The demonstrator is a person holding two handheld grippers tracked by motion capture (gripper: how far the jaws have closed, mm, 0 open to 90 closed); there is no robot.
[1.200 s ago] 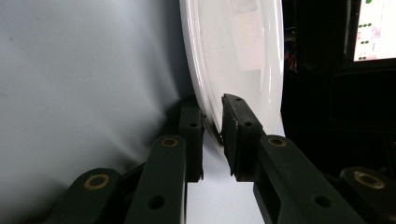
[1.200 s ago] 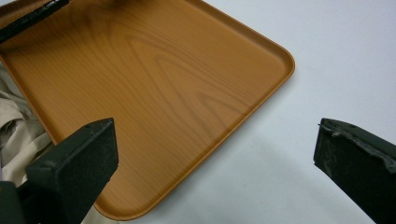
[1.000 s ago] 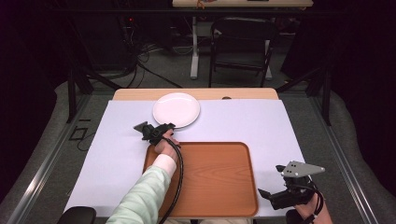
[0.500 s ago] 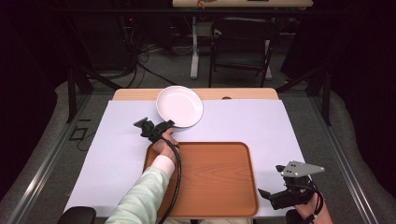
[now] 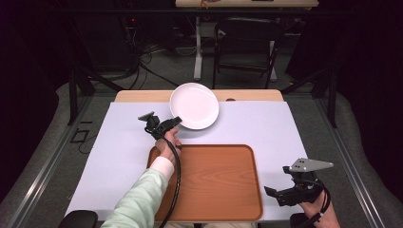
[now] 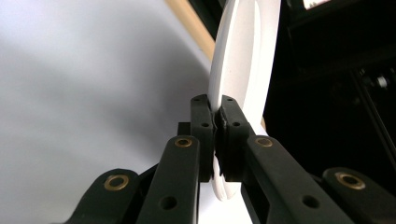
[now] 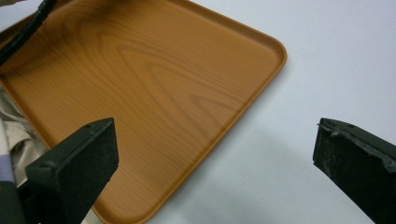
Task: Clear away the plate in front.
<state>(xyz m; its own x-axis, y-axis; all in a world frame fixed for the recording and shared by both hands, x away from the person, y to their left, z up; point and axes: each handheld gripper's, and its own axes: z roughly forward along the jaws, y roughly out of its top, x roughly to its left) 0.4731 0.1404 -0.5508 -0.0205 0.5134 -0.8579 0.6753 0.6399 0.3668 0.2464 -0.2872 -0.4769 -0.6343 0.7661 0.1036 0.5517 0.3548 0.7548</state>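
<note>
Left gripper view shows the two black jaws pressed together on the rim of the white plate [image 6: 238,70], with the edge pinched tight between the pads [image 6: 201,135]; the plate stands almost edge-on here, in front of the pale table cover [image 6: 84,93]. From the high view, the left gripper [image 5: 175,122] holds the plate [image 5: 194,105] by its near-left rim; the plate is tilted, its far side above the wooden edge of the table [image 5: 142,96], beyond the far rim of the tray [image 5: 209,190]. The left hand [image 5: 168,142] is over the far-left corner of the tray, and the black cable [image 5: 177,175] runs along the light green sleeve [image 5: 138,204].

Right gripper view shows its jaws standing wide apart with nothing between them; below them lies the corner of the wooden tray [image 7: 140,84]. In the high view the right gripper [image 5: 271,192] is just beside the near-right corner of the tray, well apart from the plate.
</note>
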